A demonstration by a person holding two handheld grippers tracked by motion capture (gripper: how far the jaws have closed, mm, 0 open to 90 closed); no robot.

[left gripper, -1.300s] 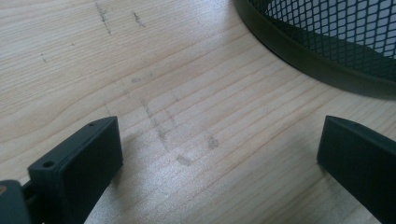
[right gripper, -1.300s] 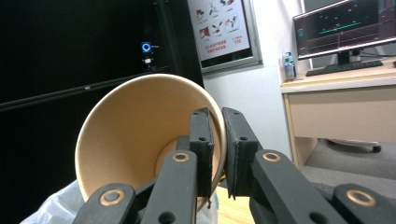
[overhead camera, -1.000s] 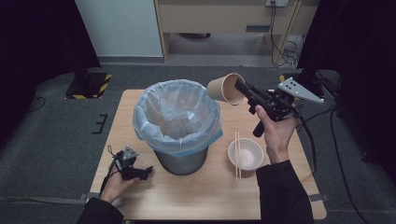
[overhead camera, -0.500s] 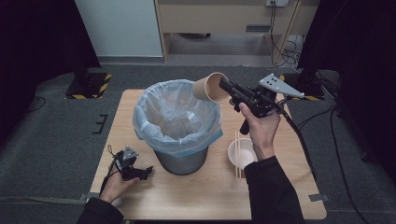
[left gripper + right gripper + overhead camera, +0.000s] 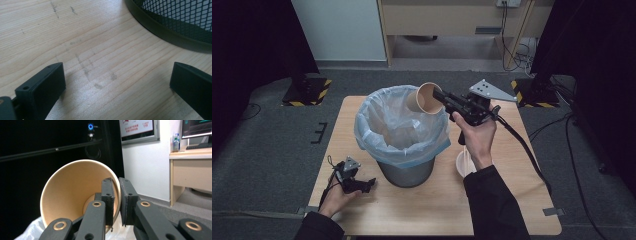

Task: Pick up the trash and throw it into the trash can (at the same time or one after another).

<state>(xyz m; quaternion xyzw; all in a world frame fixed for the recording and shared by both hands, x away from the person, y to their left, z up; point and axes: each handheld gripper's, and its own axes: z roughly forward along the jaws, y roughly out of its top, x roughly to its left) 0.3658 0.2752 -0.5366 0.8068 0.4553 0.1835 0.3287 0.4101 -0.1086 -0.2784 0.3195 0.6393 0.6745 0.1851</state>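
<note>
A brown paper cup (image 5: 424, 97) hangs tilted on its side above the far right rim of the bin (image 5: 404, 167), its mouth turned toward the camera. My right gripper (image 5: 437, 96) is shut on the cup's wall. In the right gripper view one jaw is inside the cup (image 5: 75, 192) and the other outside, with the right gripper (image 5: 116, 188) pinching the rim. My left gripper (image 5: 368, 183) rests on the table at the bin's near left. It stands open (image 5: 117, 75) over bare wood, holding nothing.
The mesh bin (image 5: 175, 22) carries a pale blue plastic liner (image 5: 399, 127) and stands mid-table. A white bowl (image 5: 461, 164) with chopsticks sits right of the bin, partly hidden by the right forearm. The wooden table (image 5: 512, 200) has room at the front right.
My right gripper has carried the cup leftward, from right of the bin to above its rim. The left gripper has stayed where it was.
</note>
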